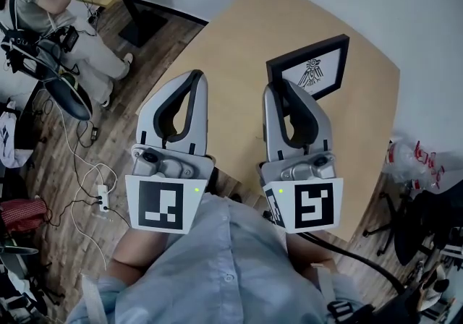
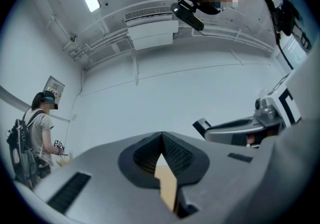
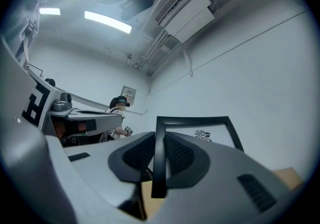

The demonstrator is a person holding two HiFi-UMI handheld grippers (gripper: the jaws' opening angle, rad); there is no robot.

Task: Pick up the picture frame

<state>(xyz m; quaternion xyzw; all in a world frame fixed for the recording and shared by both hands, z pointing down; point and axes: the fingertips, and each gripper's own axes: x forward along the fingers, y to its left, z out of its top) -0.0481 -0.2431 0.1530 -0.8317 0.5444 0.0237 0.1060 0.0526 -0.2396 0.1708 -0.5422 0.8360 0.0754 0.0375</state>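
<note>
Picture frame [image 1: 312, 69] is upright at the far side of the desk [image 1: 231, 33], base hidden. The right claw [image 3: 159, 163] is clamped on its left edge. Grasp looks done, lift probably still left. Left claw [image 2: 161, 143] is closed, empty, just beside.

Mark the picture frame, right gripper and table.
picture frame [image 1: 316, 73]: head view, on its white printed sheet.
right gripper [image 1: 283, 92]: head view, at its fingertips on the frame's left edge.
table [image 1: 239, 33]: head view, bare wooden top.
</note>
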